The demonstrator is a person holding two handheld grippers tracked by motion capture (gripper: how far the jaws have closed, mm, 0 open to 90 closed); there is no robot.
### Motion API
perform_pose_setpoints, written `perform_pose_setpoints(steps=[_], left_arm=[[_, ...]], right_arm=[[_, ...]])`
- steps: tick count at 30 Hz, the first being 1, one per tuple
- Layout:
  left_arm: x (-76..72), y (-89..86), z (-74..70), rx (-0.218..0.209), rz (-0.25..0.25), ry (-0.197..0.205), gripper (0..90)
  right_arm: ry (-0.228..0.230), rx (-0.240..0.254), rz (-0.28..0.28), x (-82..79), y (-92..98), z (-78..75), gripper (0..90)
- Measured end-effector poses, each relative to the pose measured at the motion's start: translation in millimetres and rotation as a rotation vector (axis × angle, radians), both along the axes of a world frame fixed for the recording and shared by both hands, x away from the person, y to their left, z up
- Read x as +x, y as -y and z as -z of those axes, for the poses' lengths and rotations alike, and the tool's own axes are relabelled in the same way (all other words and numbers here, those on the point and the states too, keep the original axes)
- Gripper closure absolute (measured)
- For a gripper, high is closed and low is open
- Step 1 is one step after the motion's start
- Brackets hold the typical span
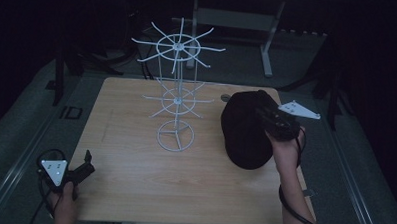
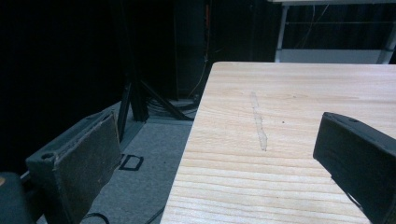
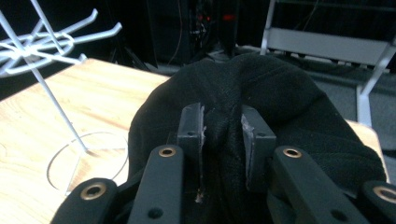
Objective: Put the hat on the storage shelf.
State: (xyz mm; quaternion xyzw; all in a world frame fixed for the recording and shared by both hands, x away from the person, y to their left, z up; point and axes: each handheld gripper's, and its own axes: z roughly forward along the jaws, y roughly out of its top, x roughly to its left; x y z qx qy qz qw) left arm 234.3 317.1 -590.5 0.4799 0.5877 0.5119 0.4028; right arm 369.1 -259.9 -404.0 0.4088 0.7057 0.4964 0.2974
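- High view, nearest the person: the left gripper (image 1: 87, 160) sat at about seven o'clock on the wooden table (image 1: 133, 190), close to the near left corner, held in the left hand (image 1: 63, 202), its grey three-cornered plate facing up.
- Left gripper view: its two black jaws stood wide apart with nothing between them, one over the floor beyond the table's edge and the other above the bare wood; a pale streak (image 2: 259, 122) ran along the grain ahead of them.
- High view, at roughly three o'clock: the right hand (image 1: 285, 150) carried the right gripper (image 1: 259, 111) over the right side of the table, pointing toward twelve o'clock.
- Right gripper view: the right gripper's fingers (image 3: 191, 133) were clamped on a bunched fold of a black cap (image 3: 280, 93), the cloth pinched between the pads and draped forward over them.
- High view: the black cap (image 1: 243, 131) hung dark and rounded at about two to three o'clock, just beside the right hand; whether its lower edge touched the wood I could not tell.
- Farther on, near the table's centre: a white wire rack (image 1: 177, 86) stood upright on a ring base, with two tiers of spokes; it lay toward nine o'clock from the cap and apart from it.
- Beyond the far edge, at about one o'clock: a pale metal frame (image 1: 269, 44) stood on the dark floor.
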Motion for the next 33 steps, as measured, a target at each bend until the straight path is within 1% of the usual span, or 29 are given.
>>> perform_pose_setpoints(steps=[6, 10, 11, 12, 13, 16, 19, 21, 26, 30, 32, 33], left_arm=[[0.1, 0.3, 0.0, 0.002, -0.002, 0.001, 1.3], [0.1, 0.3, 0.0, 0.001, -0.003, 0.000, 1.3], [0.1, 0.3, 0.0, 0.001, -0.003, 0.000, 1.3], [0.2, 0.4, 0.0, 0.003, -0.003, 0.000, 1.3], [0.2, 0.4, 0.0, 0.004, -0.003, -0.001, 1.3], [0.1, 0.4, 0.0, 0.004, -0.003, -0.001, 1.3], [0.1, 0.5, 0.0, 0.004, -0.004, 0.000, 1.3], [0.2, 0.4, 0.0, 0.001, -0.006, 0.001, 1.3], [0.2, 0.7, -0.1, 0.006, -0.005, -0.003, 1.3], [0.2, 1.0, 0.0, 0.008, -0.006, -0.003, 1.3], [0.2, 1.0, 0.0, 0.009, -0.006, -0.003, 1.3], [0.2, 1.0, 0.0, 0.008, -0.006, -0.002, 1.3]], right_arm=[[0.067, 0.011, -0.015, -12.7, 9.5, -30.2, 73.4], [0.119, 0.003, -0.021, -22.3, 15.2, -52.0, 73.4], [0.119, 0.003, -0.021, -22.3, 15.2, -52.0, 73.4], [0.140, 0.004, -0.028, -27.8, 17.6, -61.9, 73.4], [0.149, 0.007, -0.029, -30.9, 18.8, -66.5, 73.4], [0.183, 0.016, -0.046, -40.9, 21.6, -79.1, 73.4], [0.206, 0.031, -0.077, -50.4, 23.4, -90.9, 73.4], [0.221, 0.039, -0.108, -56.2, 23.2, -98.8, 73.4], [0.265, 0.049, -0.154, -69.7, 18.8, -119.8, 73.4], [0.306, 0.047, -0.191, -79.7, 10.0, -135.8, 73.4], [0.326, 0.033, -0.202, -84.2, 3.5, -143.4, 73.4], [0.335, 0.034, -0.208, -86.2, 0.5, -146.9, 73.4]])
